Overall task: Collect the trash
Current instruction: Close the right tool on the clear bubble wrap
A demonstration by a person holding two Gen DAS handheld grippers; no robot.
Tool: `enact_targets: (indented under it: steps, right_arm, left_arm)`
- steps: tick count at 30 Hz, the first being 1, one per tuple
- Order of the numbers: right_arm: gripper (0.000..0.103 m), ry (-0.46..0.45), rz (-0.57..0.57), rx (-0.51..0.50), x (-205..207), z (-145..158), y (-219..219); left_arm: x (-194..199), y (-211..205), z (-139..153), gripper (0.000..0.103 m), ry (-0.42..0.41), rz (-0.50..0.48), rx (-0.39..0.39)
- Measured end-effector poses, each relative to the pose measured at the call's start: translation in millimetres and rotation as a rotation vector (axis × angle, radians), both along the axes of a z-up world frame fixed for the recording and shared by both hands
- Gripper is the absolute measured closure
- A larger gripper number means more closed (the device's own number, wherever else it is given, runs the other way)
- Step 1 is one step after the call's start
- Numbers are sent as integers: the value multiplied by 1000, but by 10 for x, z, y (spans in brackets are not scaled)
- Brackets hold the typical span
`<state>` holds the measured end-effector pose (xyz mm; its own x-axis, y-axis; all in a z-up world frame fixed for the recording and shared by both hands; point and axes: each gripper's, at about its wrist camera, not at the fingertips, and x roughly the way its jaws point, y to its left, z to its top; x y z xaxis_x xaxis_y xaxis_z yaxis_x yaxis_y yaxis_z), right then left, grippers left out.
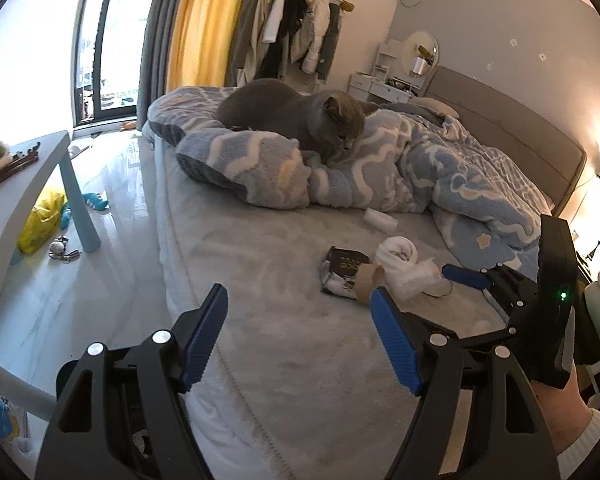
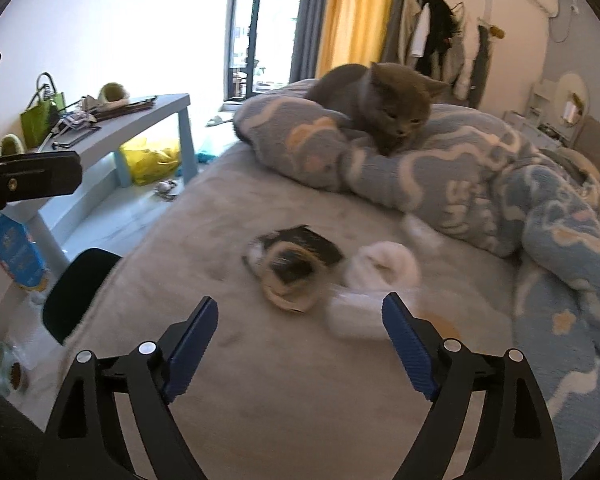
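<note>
A small heap of trash lies on the grey bed sheet: a black wrapper (image 1: 346,261), a cardboard tube (image 1: 370,282), crumpled white tissue (image 1: 398,254) and a white plastic bag (image 1: 414,280). A lone tissue piece (image 1: 380,216) lies nearer the quilt. My left gripper (image 1: 298,344) is open and empty, short of the heap. My right gripper (image 2: 298,344) is open and empty just before the same heap, which is blurred there: wrapper (image 2: 312,242), tube (image 2: 290,280), tissue (image 2: 384,266). The right gripper also shows in the left wrist view (image 1: 476,280), beside the bag.
A grey cat (image 1: 300,114) lies on the blue patterned quilt (image 1: 440,172) behind the trash. A pale blue table (image 2: 140,128) with clutter stands left of the bed, a yellow bag (image 2: 152,160) under it. A black chair back (image 2: 80,292) is near the bed edge.
</note>
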<state>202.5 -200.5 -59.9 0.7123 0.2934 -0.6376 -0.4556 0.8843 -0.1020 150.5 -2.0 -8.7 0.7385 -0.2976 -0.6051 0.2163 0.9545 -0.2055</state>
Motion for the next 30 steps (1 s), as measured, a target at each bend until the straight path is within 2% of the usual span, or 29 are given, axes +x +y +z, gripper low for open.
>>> enact_targets:
  steps: [5, 10, 21, 24, 26, 30]
  right_arm:
    - [17, 0, -71, -4, 78, -81, -189]
    - [17, 5, -97, -11, 161, -144, -229]
    - [17, 26, -148, -164, 422, -384, -114]
    - [23, 26, -151, -180, 483, -402, -100]
    - [33, 20, -147, -194, 503, -397, -83]
    - [35, 21, -133, -191, 526, -370, -119]
  left_arm:
    - [50, -118, -62, 26, 16, -19, 10]
    - [132, -184, -113, 25, 29, -31, 11]
    - [424, -332, -258, 25, 67, -59, -13]
    - [515, -377, -312, 25, 78, -74, -23]
    - [568, -413, -350, 26, 91, -95, -43]
    - [646, -515, -395, 32, 101, -133, -57]
